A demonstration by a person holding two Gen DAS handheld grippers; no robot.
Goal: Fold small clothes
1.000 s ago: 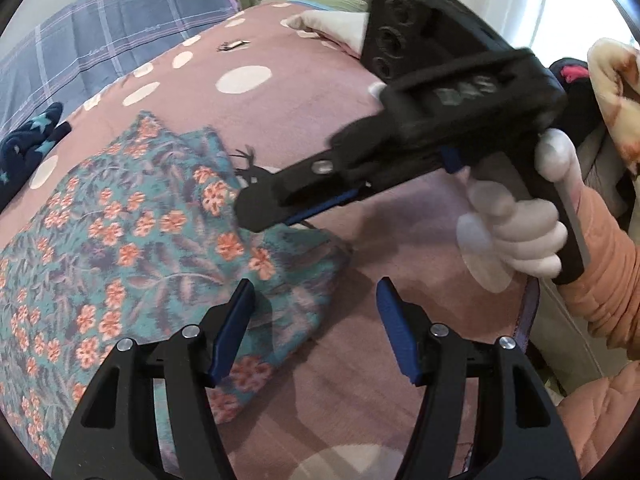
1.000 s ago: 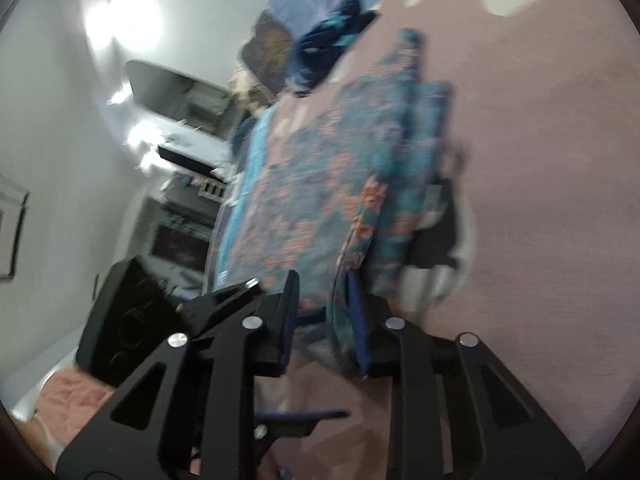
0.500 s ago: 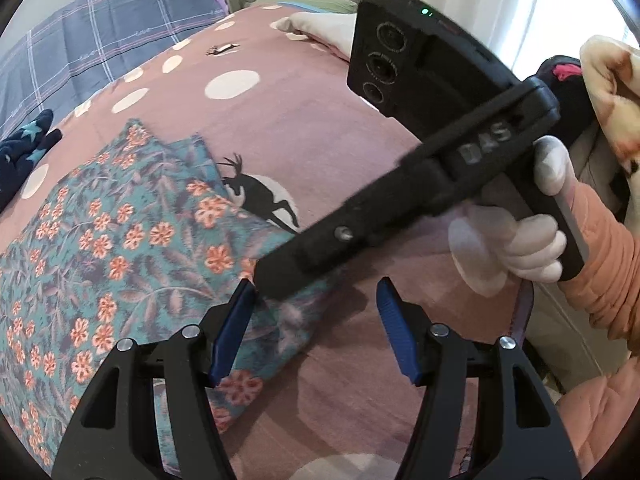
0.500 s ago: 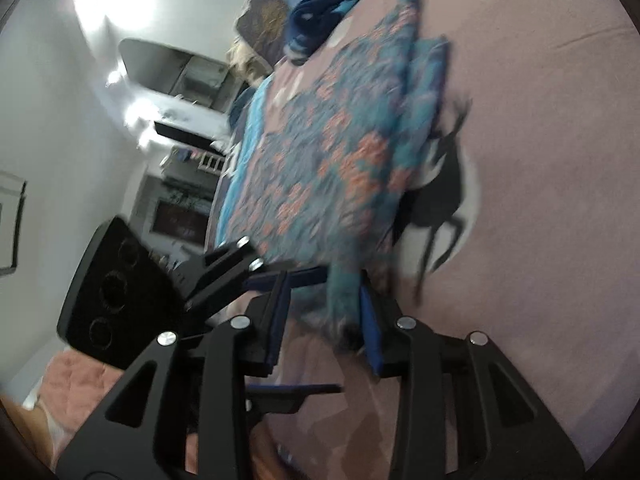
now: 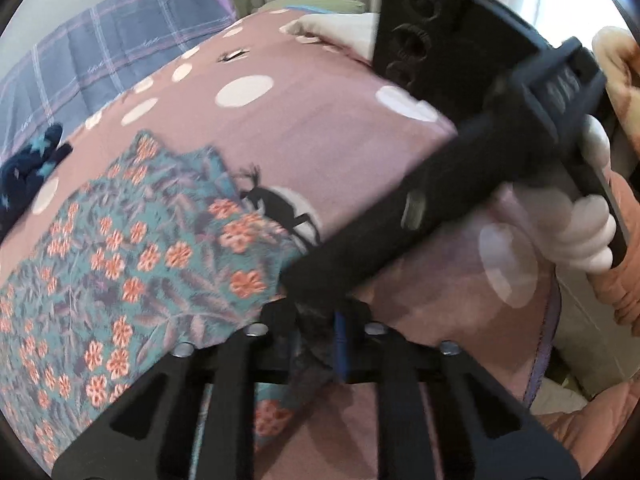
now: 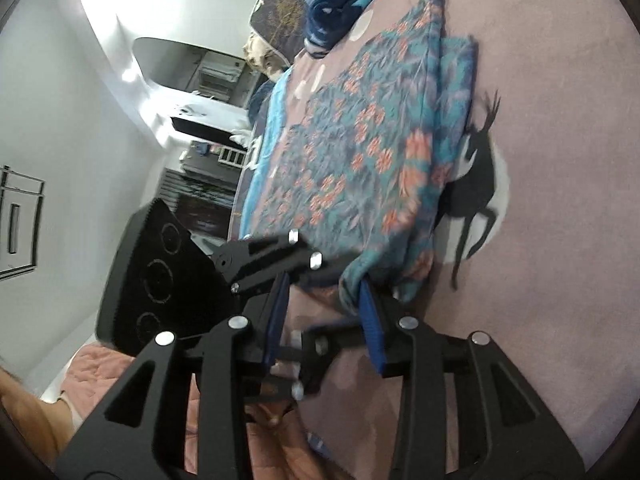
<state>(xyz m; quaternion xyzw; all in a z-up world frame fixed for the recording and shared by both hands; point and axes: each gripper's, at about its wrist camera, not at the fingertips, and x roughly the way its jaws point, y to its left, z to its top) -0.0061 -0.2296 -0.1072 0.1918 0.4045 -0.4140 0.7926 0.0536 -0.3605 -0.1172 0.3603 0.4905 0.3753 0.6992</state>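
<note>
— So, what does your left wrist camera show?

— My left gripper [image 5: 316, 332] has just been closing, and its jaws now pinch the near corner of the floral garment [image 5: 132, 256]. That cloth lies spread on the pink dotted bedspread [image 5: 328, 132], running away to the left. My right gripper [image 5: 308, 284] slants in from the upper right, its tip just above my left jaws, held by a white-gloved hand [image 5: 588, 232].

— And the right wrist camera?

— There my right gripper [image 6: 324, 312] has its jaws partly apart; they have just been opening a little. A bunched corner of the floral garment [image 6: 360, 168] hangs at the right pad, and I cannot tell whether both pads press it. The left gripper [image 6: 280, 264] reaches in from the left, beside that corner. A black deer print [image 6: 476, 184] shows on the bedspread just beside the cloth.
</note>
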